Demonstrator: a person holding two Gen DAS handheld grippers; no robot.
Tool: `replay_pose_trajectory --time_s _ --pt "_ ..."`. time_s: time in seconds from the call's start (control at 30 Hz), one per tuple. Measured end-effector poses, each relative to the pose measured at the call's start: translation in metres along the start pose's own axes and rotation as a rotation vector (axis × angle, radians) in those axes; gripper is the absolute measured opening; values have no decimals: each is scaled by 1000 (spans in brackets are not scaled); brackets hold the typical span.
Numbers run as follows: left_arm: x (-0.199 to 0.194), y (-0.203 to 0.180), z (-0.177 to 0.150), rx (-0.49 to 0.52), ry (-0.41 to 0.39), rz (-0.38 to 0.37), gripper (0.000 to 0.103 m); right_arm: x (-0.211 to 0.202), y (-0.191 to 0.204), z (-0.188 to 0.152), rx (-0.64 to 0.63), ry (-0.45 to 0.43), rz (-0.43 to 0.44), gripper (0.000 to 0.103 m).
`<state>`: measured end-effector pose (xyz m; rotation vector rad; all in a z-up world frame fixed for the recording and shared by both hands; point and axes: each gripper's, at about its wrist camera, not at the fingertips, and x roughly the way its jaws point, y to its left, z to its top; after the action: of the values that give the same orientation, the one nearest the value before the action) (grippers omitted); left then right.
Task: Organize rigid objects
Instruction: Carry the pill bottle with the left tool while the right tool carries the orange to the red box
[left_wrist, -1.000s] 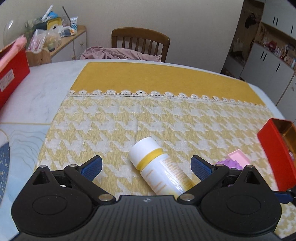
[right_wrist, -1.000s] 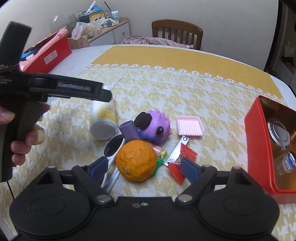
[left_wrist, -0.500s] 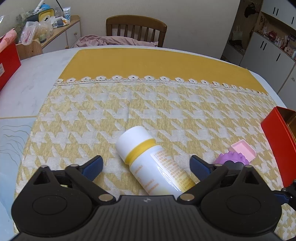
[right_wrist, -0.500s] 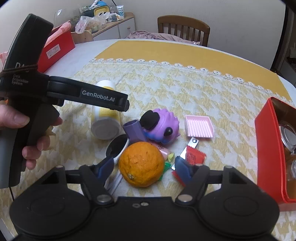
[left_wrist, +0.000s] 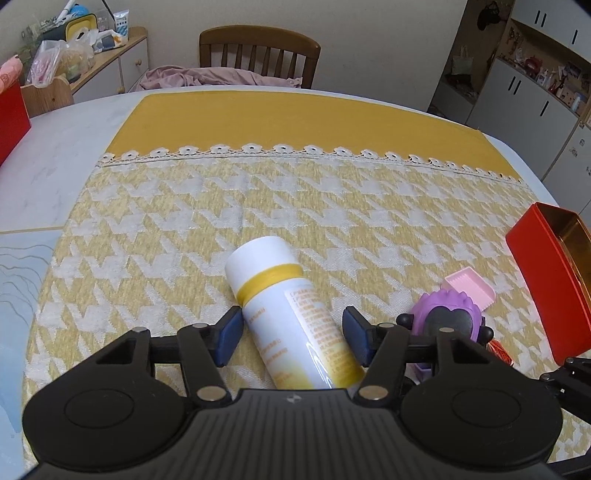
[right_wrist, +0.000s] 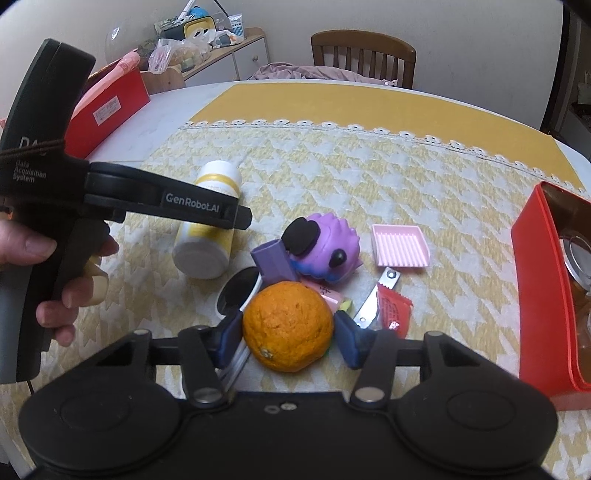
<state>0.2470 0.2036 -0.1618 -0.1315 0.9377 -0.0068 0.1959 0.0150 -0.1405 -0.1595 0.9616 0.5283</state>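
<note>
Nearest in the right wrist view, the right gripper (right_wrist: 288, 338) has its fingers closing around the orange (right_wrist: 287, 325): the left pad touches its side, while the right pad stands just beside it. The orange sits on the yellow cloth (right_wrist: 369, 177) of the bench, against a white-rimmed cup (right_wrist: 238, 291) lying on its side. Just behind it lie a purple toy (right_wrist: 321, 247), a metal clipper (right_wrist: 376, 299) and a red sachet (right_wrist: 393, 308), then a pink tray (right_wrist: 400, 245). In the left wrist view the left gripper (left_wrist: 291, 336) is closing on the bottle (left_wrist: 291, 314); its left pad touches the bottle and its right pad is near, still a little apart. The bottle lies on its side, long axis running from near right to far left, its white cap (left_wrist: 260, 254) pointing away from the gripper. A red box (right_wrist: 543, 291) stands open at the right. Beyond the bench, a chair (left_wrist: 258, 55) faces it.
</note>
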Motion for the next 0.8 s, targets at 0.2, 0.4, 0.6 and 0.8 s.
replay_pose_trajectory --time_s 0.2,0.4,0.6,0.8 --pt "-6 4 -1 2 -1 6 47 -7 3 -5 1 13 -20 52" --pt "-14 9 -9 17 -9 24 47 -26 -4 -12 25 -10 -15 52" --pt "-26 18 -19 7 1 34 46 -47 -14 -15 55 -39 -7 52" --pt "-43 21 -26 -14 6 26 46 -70 -27 -16 76 -74 -15 52"
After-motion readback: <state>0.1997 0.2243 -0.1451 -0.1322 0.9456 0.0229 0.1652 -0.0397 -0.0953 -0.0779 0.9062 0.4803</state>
